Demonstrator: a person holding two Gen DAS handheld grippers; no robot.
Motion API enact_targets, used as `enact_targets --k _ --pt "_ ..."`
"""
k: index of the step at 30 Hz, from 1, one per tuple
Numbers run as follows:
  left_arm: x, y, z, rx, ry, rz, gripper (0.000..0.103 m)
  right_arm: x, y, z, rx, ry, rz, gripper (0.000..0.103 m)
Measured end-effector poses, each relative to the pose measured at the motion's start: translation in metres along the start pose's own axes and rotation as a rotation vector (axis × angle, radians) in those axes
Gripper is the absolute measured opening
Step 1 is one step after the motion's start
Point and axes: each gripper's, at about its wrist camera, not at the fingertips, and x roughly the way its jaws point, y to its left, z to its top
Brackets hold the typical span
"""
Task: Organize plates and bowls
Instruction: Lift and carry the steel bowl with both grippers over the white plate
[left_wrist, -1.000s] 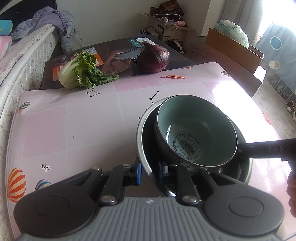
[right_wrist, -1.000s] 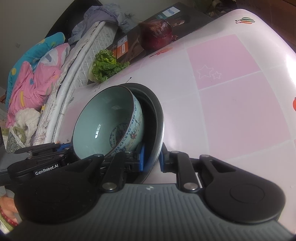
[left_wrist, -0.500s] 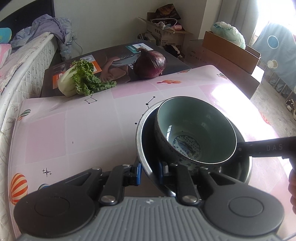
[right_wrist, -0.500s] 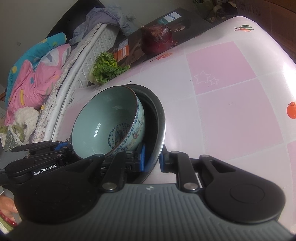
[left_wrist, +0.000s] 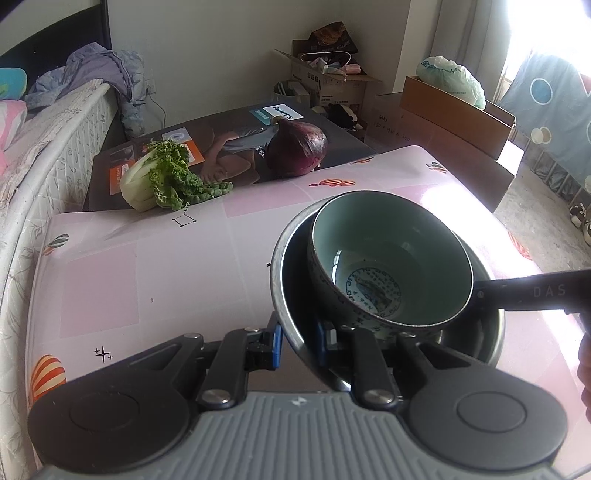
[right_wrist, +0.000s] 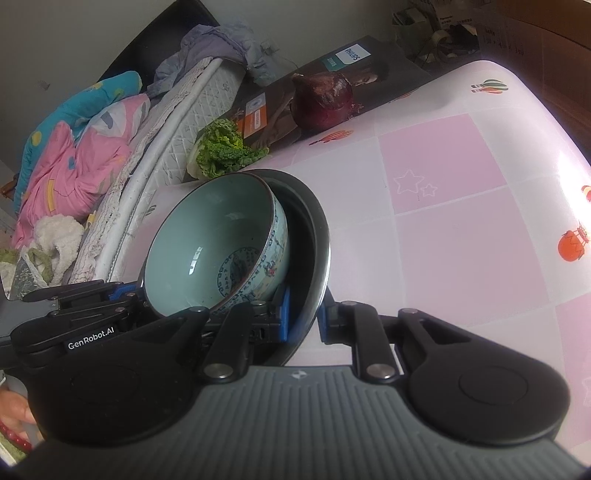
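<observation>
A pale green ceramic bowl (left_wrist: 391, 266) with a blue painted centre sits tilted inside a larger metal bowl (left_wrist: 291, 266). My left gripper (left_wrist: 298, 341) is shut on the metal bowl's near rim. My right gripper (right_wrist: 303, 317) is shut on the opposite rim of the metal bowl (right_wrist: 314, 240), with the green bowl (right_wrist: 218, 243) leaning inside it. Both hold the stack above the pink table (left_wrist: 147, 266). The right gripper's body shows in the left wrist view (left_wrist: 532, 291).
A leafy cabbage (left_wrist: 166, 177) and a red cabbage (left_wrist: 297, 147) lie at the table's far edge on a dark box (left_wrist: 229, 122). A bed (left_wrist: 48, 122) runs along the left. Cardboard boxes (left_wrist: 454, 107) stand at the back right.
Both grippers have lifted the stacked bowls higher and drawn back a little; the table looks further below. The grips are unchanged.
</observation>
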Motion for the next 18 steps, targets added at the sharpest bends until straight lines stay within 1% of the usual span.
enact_targets --k 5,9,13,18 --pt "-0.023 -0.003 0.000 0.003 -0.024 0.000 0.018 -0.022 0.011 -0.003 -0.014 -0.021 0.001 0.015" --pt "-0.054 -0.005 -0.006 0.002 -0.050 -0.005 0.019 -0.048 0.027 -0.012 -0.028 -0.034 0.007 0.015" --pt "-0.086 -0.008 -0.020 -0.003 -0.061 -0.013 0.019 -0.078 0.046 -0.031 -0.045 -0.033 0.014 0.015" --pt "-0.113 -0.009 -0.052 -0.019 -0.048 -0.016 0.019 -0.097 0.058 -0.068 -0.045 0.014 0.031 0.015"
